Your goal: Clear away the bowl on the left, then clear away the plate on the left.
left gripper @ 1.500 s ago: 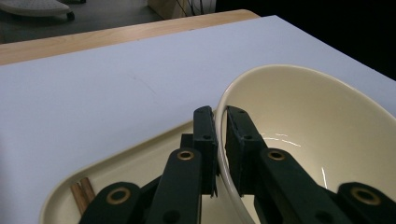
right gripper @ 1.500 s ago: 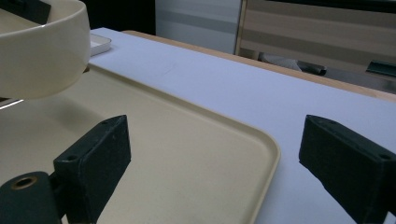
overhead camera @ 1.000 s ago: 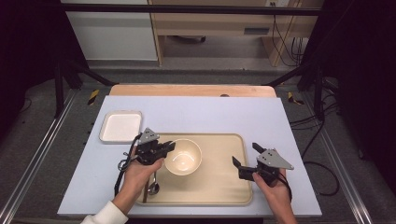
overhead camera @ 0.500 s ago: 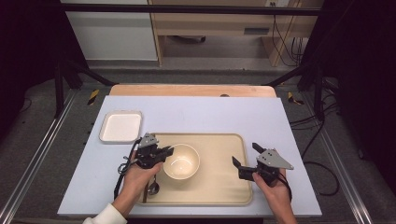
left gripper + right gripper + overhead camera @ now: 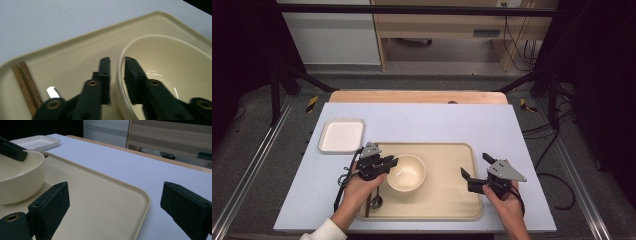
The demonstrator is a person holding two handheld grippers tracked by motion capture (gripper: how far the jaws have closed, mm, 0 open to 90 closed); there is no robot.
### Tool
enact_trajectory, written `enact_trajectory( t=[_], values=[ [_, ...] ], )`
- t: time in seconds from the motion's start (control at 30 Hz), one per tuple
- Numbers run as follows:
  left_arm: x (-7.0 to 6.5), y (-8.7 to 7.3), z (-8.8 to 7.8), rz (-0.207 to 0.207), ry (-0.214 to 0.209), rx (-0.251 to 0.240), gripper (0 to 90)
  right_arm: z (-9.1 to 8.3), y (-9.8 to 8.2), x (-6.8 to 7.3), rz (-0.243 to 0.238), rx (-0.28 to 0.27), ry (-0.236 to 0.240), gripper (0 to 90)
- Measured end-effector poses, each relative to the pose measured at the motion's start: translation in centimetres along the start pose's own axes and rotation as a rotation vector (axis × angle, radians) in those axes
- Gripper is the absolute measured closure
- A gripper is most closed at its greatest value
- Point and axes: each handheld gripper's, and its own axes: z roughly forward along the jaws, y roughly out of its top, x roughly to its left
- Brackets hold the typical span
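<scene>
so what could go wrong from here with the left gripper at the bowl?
The left gripper has just been opening, its jaws straddling the rim of the bowl without pressing it. Withdrawing at an angle could catch the rim and drag or tip the bowl. The chopsticks and spoon lie close beside it and could get knocked.

table [image 5: 422,120]: pale lavender-grey top, wooden strip along 12 o'clock edge
tray [image 5: 447,200]: beige, directly on table, centre toward 6 o'clock
dish [image 5: 341,136]: white, square, shallow, at 10 o'clock, just beside tray corner
</scene>
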Motion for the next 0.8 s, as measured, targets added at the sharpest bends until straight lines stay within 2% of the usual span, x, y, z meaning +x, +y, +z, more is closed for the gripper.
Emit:
enact_trajectory(
  t=[0.03,0.1,0.2,0.37,0.53,0.8],
  values=[
    [0.0,0.1,-0.2,0.001,0.015,-0.014,62.7,0.0,0.0,0.0,0.000,0.000,0.000,9.1],
    [0.1,0.3,-0.7,0.033,0.039,-0.031,52.3,0.0,0.0,0.0,0.003,0.002,-0.001,9.1],
    [0.3,0.6,-1.5,0.075,0.083,-0.048,42.3,0.1,0.0,0.0,-0.002,0.003,0.000,9.0],
    [1.5,1.0,-2.7,0.096,0.146,-0.087,32.1,0.1,0.0,0.1,-0.001,0.006,0.000,9.0],
    [3.4,1.1,-3.9,0.076,0.195,-0.094,23.1,0.1,-0.1,0.1,-0.001,0.006,0.001,8.9],
    [6.0,0.9,-5.5,0.063,0.240,-0.094,17.8,0.2,-0.1,0.1,0.004,0.012,-0.001,8.2]
  ],
)
